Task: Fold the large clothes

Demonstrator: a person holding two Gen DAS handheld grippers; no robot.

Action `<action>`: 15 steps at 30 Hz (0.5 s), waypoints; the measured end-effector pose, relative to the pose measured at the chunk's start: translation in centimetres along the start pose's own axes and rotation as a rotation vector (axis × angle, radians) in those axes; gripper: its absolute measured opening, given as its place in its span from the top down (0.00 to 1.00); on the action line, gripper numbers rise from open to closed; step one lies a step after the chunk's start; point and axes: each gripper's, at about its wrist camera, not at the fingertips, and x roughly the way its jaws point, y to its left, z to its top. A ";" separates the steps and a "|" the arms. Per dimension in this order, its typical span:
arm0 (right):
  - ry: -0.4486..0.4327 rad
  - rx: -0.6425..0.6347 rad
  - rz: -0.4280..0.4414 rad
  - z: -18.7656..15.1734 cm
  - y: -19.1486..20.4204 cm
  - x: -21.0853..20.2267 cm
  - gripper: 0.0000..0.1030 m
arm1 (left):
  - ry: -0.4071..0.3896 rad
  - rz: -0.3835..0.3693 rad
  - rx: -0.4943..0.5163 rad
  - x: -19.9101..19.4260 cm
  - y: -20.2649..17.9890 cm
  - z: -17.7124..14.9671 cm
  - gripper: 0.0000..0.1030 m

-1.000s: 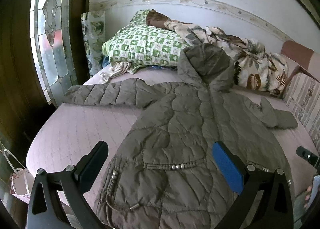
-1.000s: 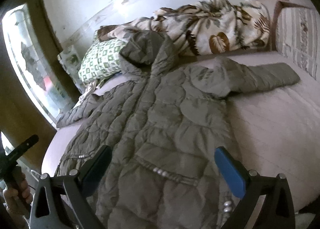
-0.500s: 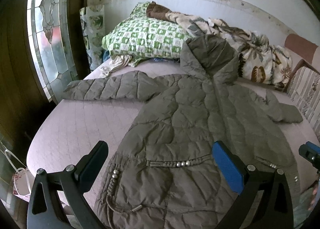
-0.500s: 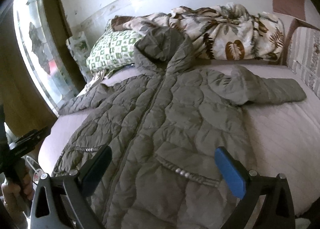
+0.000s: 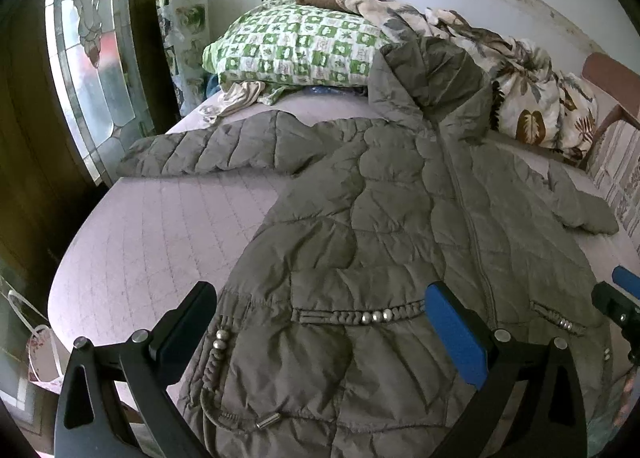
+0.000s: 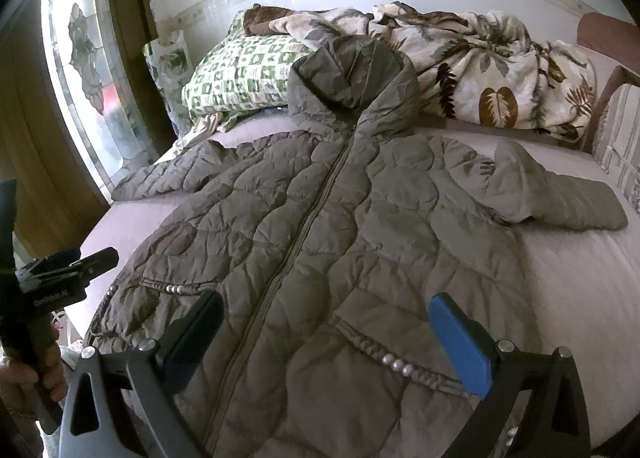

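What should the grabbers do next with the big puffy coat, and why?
Probably lower the left gripper onto the coat hem and pinch it. Both grippers are open and empty, right gripper too, and the coat lies flat, zipped, sleeves spread on the bed, nothing folded yet.

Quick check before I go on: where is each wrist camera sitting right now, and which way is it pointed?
Left wrist: over the coat's hem on the window side, facing the green pillow; shows the open left gripper and the right gripper's tip at the right edge.
Right wrist: over the hem's other side, facing the hood; shows the open right gripper and a hand holding the left one.
Shared: coat, pillow, leaf-print blanket.
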 end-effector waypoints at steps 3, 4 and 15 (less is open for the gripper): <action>0.001 0.006 -0.012 0.1 -0.2 0.1 0.00 | 0.003 0.004 0.009 0.2 -0.4 0.2 0.00; 0.003 0.012 -0.017 0.1 -0.3 0.2 0.00 | 0.006 0.002 0.008 0.2 -0.5 0.2 0.00; 0.009 0.073 -0.038 -0.8 -1.5 0.0 0.00 | 0.024 -0.005 0.021 0.3 -1.3 -0.2 0.00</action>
